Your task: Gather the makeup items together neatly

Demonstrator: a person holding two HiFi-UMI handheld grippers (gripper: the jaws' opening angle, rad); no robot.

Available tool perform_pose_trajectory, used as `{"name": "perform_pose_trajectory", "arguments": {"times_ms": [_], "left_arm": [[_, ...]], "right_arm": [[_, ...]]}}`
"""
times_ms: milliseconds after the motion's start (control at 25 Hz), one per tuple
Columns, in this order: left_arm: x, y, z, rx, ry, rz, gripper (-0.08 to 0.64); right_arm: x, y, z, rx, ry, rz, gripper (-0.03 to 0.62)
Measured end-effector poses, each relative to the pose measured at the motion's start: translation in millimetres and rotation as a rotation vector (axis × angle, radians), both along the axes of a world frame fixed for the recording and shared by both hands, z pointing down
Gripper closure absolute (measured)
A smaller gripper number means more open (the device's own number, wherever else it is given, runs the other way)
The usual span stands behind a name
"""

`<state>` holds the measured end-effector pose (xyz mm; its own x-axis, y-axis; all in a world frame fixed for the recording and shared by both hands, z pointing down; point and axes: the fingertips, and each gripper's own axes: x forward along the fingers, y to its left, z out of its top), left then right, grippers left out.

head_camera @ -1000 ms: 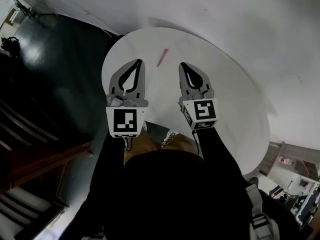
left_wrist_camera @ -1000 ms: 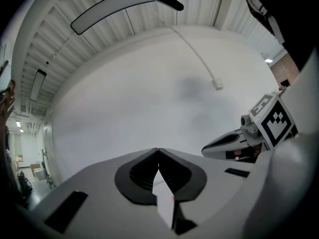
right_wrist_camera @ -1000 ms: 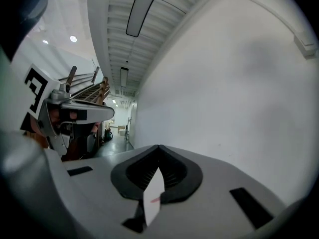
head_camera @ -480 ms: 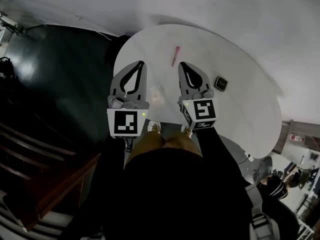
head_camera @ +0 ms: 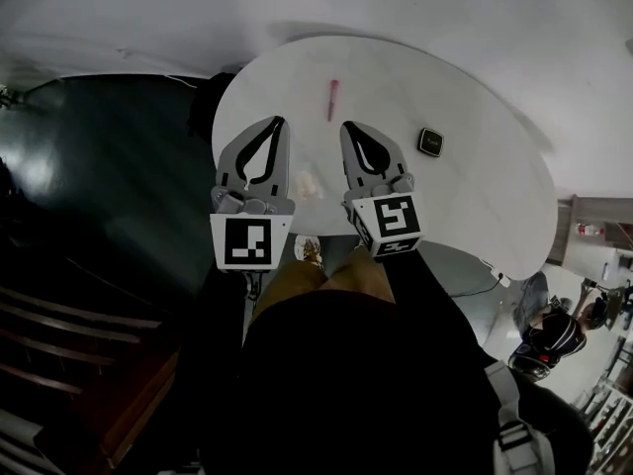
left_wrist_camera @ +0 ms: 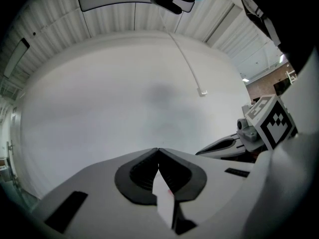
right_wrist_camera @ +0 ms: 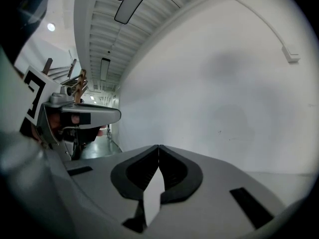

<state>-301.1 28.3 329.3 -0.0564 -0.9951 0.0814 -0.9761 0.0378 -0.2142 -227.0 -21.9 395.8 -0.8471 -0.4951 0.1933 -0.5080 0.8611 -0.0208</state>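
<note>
While the left claw (head_camera: 279,122) and right claw (head_camera: 346,127) both hang pressed together and empty over the counter (head_camera: 475,196), the pink stick (head_camera: 332,99) lies near the right claw at about 12 o'clock. Its long axis runs 12 to 6. The compact (head_camera: 429,142) sits at the right claw's 3 o'clock, so that claw looks nearer both.

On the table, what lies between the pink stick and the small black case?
Nothing: in the head view, only bare white tabletop separates the pink stick from the black case.

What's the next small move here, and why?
Probably open the right gripper and ease it toward the pink stick just ahead: it and the left gripper are shut, empty, and the stick lies apart from the dark compact.
</note>
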Motion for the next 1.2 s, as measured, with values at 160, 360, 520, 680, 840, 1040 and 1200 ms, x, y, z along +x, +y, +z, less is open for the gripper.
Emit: {"name": "perform_pose_trajectory", "arguments": {"times_ms": [160,360,520,680,840,1040,1200], "left_arm": [[-0.9,1.6,4.9,-0.016,0.006,0.008,0.543],[-8.5,6.7,7.1,-0.014,0.018,0.002,0.543],[-16.2,12.4,11.1,-0.017,0.026,-0.011,0.543],[-20.3,19.1,16.7,-0.030,0.031,-0.021,0.543],[-25.2,25.0,19.2,-0.042,0.037,-0.035,0.543],[-26.8,28.5,20.8,-0.049,0.031,-0.040,0.543],[-26.7,31.1,20.9,-0.041,0.031,-0.042,0.543]], "right_arm": [[-15.6,17.0,20.3,-0.071,0.032,-0.033,0.561],[-32.2,44.0,75.2,-0.206,0.143,-0.072,0.408],[-33.2,63.6,126.5,-0.320,0.257,-0.068,0.402],[-29.3,80.8,171.3,-0.413,0.354,-0.068,0.400],[-24.6,94.8,207.5,-0.469,0.448,-0.086,0.390],[-14.9,100.0,229.4,-0.507,0.483,-0.086,0.450],[-16.7,91.3,214.7,-0.427,0.453,-0.073,0.494]]}}
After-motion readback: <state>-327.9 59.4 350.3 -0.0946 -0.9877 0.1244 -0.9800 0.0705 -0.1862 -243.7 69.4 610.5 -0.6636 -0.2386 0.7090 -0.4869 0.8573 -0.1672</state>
